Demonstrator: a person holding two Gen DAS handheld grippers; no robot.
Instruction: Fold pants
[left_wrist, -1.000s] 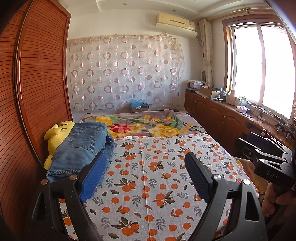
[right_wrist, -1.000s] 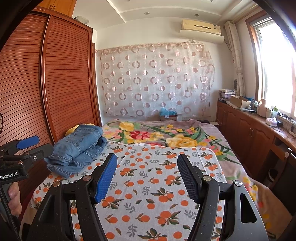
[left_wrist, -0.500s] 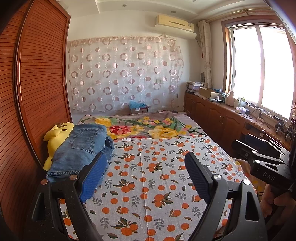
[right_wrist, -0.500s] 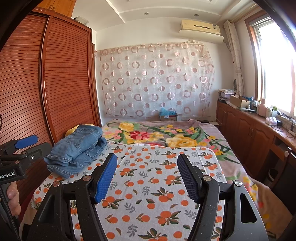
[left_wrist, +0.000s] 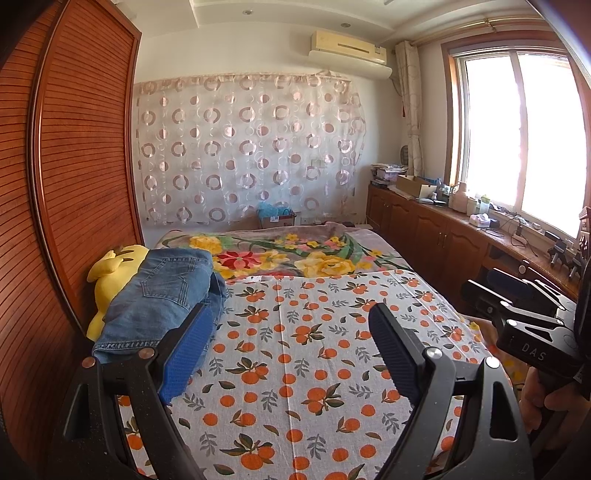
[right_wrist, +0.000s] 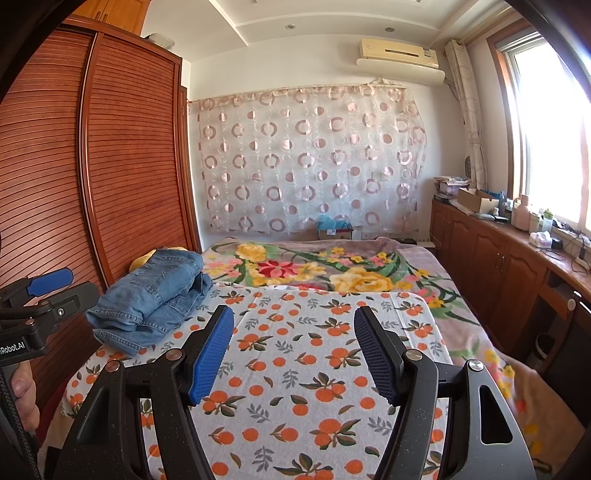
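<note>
While nothing is being gripped right now, the job looks pretty much wrapped up. From the left wrist view, the left gripper (left_wrist: 288, 343) is held with its jaws spread wide over the orange-print sheet (left_wrist: 317, 354), nothing between the pads. The jeans (left_wrist: 162, 299) are seen already folded into a compact bundle at the left edge of the bed, partly resting on a yellow plush toy (left_wrist: 110, 273) next to the wardrobe (left_wrist: 74, 166). The right gripper (left_wrist: 517, 314) is spotted off to the right, clear of the fabric.

From the right wrist view, the right gripper (right_wrist: 295, 350) is also parted and empty, hovering above the sheet. The jeans (right_wrist: 155, 299) are shown stacked in layers, well apart from both tools. Judging by that, folding seems done; at most a little tidying is left.
</note>
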